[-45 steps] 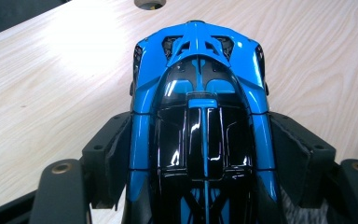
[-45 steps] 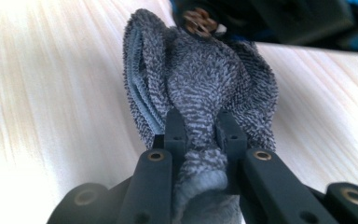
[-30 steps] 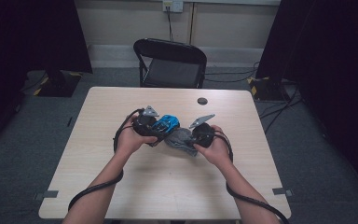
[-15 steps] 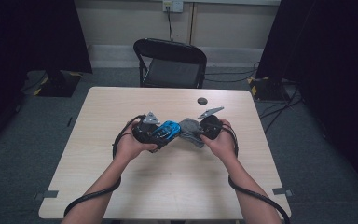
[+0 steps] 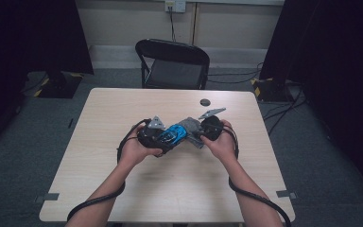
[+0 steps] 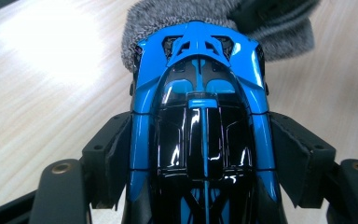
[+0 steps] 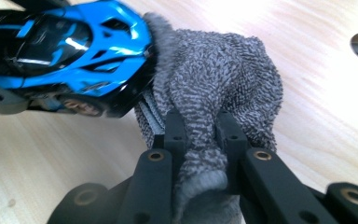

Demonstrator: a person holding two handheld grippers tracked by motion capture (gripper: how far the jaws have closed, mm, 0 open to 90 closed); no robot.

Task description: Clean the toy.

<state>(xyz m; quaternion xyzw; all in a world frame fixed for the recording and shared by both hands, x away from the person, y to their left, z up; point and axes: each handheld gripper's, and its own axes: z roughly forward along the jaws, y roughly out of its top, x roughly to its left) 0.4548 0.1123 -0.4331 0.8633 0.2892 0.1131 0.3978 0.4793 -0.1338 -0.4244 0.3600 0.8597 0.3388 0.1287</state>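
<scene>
The worktop [image 5: 123, 189] filled the middle of the high view, with a black chair [image 5: 172, 64] beyond its far edge at the upper centre. My forearms came up from the bottom of that view and met just above the middle. My left hand-held gripper [image 5: 170, 138] was clamped on the car [image 6: 200, 130], its jaws pressing both flanks; in the left gripper view the blue and black body ran up the centre of the frame, nose toward the top. My right hand-held gripper [image 7: 199, 135] was pinched tight on the cloth [image 7: 214, 84], a grey bunch that rose from the lower centre of the right gripper view and touched the car's end at the upper left. A small dark disc [image 5: 205, 102] lay on the worktop, above and apart from my hands.
</scene>
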